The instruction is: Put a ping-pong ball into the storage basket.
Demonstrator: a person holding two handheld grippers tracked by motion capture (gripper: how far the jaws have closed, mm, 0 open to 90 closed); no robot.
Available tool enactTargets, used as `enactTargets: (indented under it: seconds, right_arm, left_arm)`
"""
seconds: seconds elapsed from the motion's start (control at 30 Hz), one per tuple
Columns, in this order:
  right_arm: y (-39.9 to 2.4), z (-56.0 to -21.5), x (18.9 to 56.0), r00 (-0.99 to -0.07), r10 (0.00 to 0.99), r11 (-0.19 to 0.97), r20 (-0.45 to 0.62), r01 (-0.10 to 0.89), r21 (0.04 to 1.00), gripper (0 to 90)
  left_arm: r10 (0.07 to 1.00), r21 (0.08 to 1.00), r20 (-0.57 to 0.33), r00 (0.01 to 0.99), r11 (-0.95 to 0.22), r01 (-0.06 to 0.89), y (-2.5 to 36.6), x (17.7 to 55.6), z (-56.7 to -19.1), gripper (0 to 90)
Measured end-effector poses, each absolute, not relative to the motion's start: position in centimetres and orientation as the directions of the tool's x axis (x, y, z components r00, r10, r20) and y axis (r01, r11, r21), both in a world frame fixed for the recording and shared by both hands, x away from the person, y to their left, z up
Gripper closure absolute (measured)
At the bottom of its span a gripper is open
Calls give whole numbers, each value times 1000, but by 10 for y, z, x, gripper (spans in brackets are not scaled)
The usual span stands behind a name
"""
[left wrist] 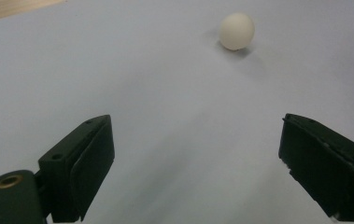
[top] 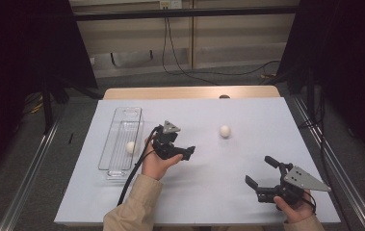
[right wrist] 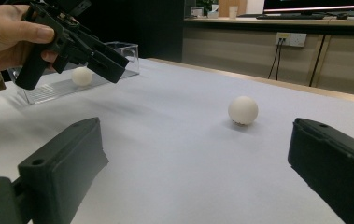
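The bench (top: 247, 202), covered in pale sheet, carries a long clear tray (top: 114, 144) at its left side. One white ball (top: 131, 147) already lies inside that tray; a second white ball (top: 225, 131) sits loose on the open sheet, well apart from the tray and toward the far side.

The loose ball looks smooth, round and light, possibly hollow, though its material is hard to judge from here. It would likely roll at a nudge and slip from a skewed pinch, so the safest hold is across its widest middle, pads square on opposite sides.

The left tool (top: 189, 152) hovers between tray and loose ball, aimed toward the ball, its jaws spread wide and empty. The right tool (top: 259, 171) rests near the bench's near right edge, also wide and holding nothing.
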State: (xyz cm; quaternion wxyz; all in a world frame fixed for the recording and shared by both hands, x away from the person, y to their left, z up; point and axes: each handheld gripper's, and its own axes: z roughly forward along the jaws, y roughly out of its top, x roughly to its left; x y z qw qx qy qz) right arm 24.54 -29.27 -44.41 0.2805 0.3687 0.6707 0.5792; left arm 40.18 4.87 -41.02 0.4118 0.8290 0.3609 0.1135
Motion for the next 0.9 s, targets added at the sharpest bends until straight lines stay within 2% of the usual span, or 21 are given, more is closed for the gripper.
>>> enactTargets:
  seconds: [0.9]
  right_arm:
    - [-292,-444,246,-574,817,59,50,170,984,28]
  left_arm:
    - [676,761,-115,728,-412,502,30,403,-420,93]
